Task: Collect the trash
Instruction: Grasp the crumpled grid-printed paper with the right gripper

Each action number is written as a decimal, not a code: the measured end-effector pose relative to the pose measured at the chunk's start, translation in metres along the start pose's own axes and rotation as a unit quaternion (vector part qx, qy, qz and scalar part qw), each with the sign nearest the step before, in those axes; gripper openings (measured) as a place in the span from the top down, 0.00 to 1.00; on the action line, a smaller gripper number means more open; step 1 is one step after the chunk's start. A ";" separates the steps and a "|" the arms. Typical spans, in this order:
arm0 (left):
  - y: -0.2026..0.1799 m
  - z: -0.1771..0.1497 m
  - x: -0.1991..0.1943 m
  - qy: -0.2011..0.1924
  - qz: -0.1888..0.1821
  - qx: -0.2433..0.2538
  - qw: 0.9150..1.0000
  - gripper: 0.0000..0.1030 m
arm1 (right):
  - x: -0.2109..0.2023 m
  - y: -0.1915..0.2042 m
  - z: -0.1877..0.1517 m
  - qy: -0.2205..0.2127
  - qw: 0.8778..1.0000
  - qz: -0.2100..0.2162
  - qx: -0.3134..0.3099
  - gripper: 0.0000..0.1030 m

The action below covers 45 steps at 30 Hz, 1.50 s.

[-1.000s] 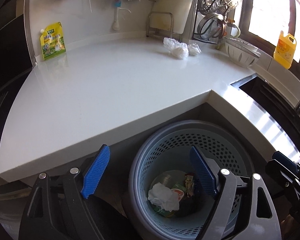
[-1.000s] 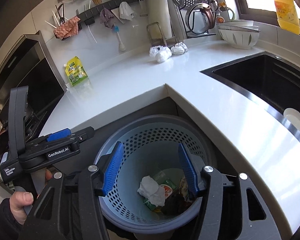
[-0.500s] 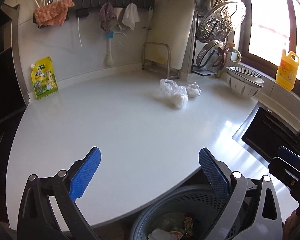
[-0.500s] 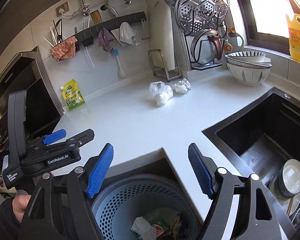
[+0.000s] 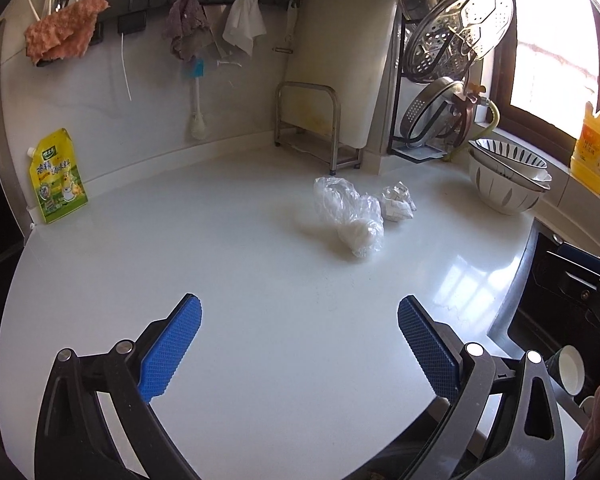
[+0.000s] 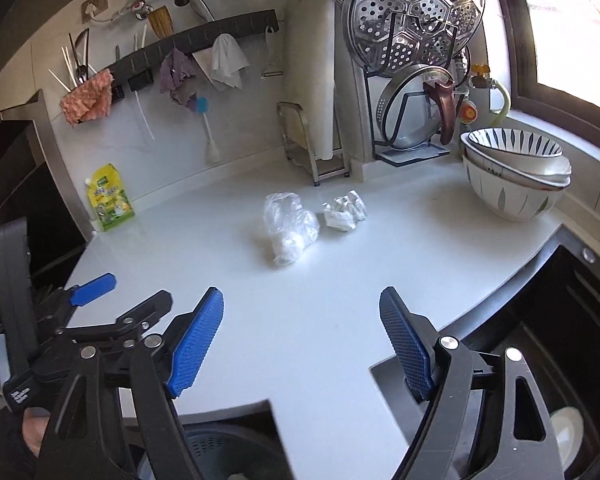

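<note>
Both pairs of blue-padded fingers are spread wide and grip nothing: the left gripper [image 5: 299, 322] and right gripper [image 6: 301, 314] hover above the white surface [image 5: 228, 272]. Well ahead of them lie a crumpled clear plastic bag [image 5: 350, 214] and, just beside it, a crumpled paper wad [image 5: 398, 203]. Stacked bowls [image 6: 514, 172] sit farther right.

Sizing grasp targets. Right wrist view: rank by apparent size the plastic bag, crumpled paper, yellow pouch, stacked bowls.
1. stacked bowls
2. plastic bag
3-4. yellow pouch and crumpled paper: look alike, and the pouch sits farther back, so unranked.
</note>
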<state>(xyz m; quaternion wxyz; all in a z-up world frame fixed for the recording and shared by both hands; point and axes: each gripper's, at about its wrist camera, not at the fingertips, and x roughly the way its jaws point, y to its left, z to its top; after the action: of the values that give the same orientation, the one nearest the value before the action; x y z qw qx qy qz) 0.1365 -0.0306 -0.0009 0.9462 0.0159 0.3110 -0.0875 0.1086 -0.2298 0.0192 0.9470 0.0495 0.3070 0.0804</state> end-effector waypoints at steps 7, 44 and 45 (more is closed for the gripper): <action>0.000 0.034 0.043 0.014 0.009 -0.008 1.000 0.06 | 0.062 -0.021 0.037 0.024 1.000 0.005 -0.003 0.25; -0.004 0.049 0.123 0.051 0.022 -0.003 0.998 0.06 | 0.230 -0.041 0.081 0.102 0.995 -0.012 -0.007 0.69; -0.004 0.049 0.124 0.053 0.023 -0.003 0.998 0.06 | 0.227 -0.043 0.080 0.099 0.995 -0.010 -0.001 0.70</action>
<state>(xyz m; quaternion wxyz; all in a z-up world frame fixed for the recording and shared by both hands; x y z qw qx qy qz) 0.2627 -0.0582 -0.0346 0.9303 0.0244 0.3603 -0.0641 0.3423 -0.2338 -0.0522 0.9127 0.0371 0.3997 0.0762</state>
